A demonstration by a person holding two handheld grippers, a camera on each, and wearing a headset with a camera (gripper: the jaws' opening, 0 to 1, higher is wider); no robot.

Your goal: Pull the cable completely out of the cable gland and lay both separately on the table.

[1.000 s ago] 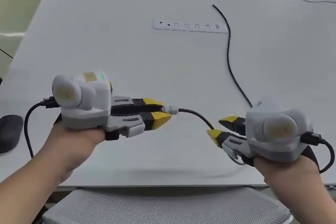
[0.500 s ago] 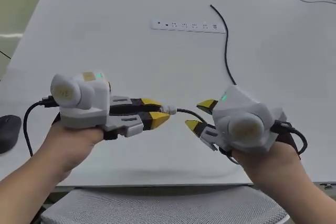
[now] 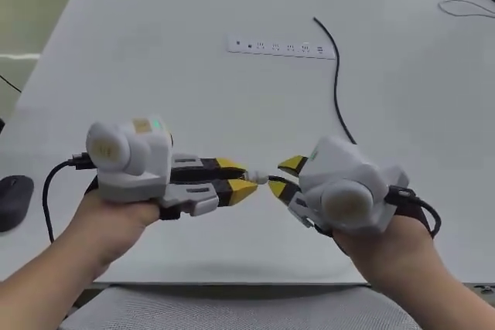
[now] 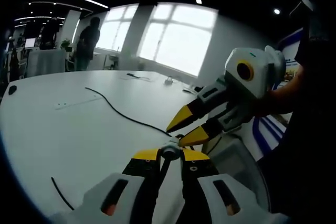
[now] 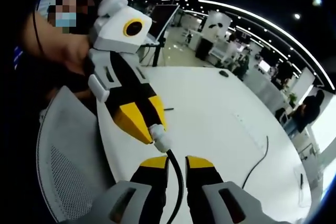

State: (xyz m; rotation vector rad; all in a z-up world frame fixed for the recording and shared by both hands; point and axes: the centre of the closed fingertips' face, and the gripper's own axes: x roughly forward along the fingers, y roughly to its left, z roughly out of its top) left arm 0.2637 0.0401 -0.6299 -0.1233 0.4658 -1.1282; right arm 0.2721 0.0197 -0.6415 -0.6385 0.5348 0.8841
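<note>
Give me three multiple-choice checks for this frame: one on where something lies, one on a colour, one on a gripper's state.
1. Where is the power strip?
A. Flat on the table
B. On the floor
C. Hanging off the table's edge

2. What colour is the cable?
A. Red
B. Black
C. Green

3. How does the right gripper stand?
A. Shut on the power strip
B. Open, with a jaw on either side of the cable
C. Lying on the table

Answers:
1 A: the head view shows the strip lying on the tabletop.
2 B: the cable is black along its whole run across the table.
3 B: the right gripper view shows its jaws apart with the cable between them, while the left gripper is shut on the cable gland.
</note>
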